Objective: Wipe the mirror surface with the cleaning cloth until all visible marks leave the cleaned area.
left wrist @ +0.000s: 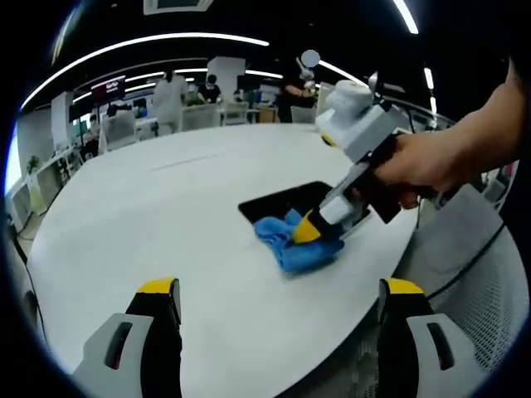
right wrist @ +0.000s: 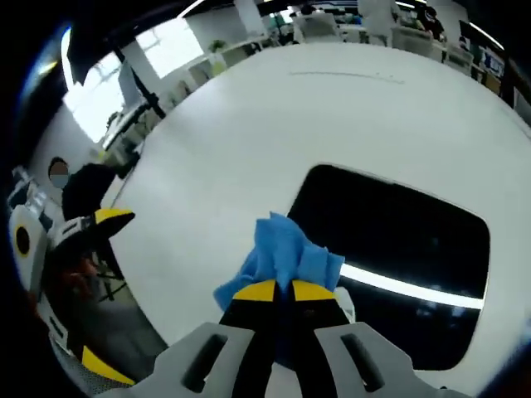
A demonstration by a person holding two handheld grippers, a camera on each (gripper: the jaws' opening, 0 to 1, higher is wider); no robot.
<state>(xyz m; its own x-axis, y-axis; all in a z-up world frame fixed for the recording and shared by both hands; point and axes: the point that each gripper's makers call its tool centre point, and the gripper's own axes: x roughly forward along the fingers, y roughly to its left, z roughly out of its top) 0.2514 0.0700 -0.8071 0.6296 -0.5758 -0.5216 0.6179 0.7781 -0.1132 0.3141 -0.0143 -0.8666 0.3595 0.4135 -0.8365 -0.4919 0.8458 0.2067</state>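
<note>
The mirror [left wrist: 278,201] is a dark rectangle lying flat on the white round table [left wrist: 166,215]. A blue cleaning cloth [left wrist: 292,247] rests at its near edge. A hand reaches in from the right with my right gripper [left wrist: 309,230], which is shut on the cloth. In the right gripper view, the yellow-tipped right gripper [right wrist: 284,290] pinches the cloth [right wrist: 282,249] over the left edge of the mirror [right wrist: 406,240], which reflects a bright strip of light. My left gripper [left wrist: 280,294] hovers open over the table's near edge with nothing between its jaws. The left gripper [right wrist: 106,290] also appears at the left.
The table's rim [left wrist: 365,323] curves close below the cloth. A grey mesh chair [left wrist: 469,257] stands off the table to the right. Desks, chairs and people [left wrist: 170,91] fill the office behind the far side.
</note>
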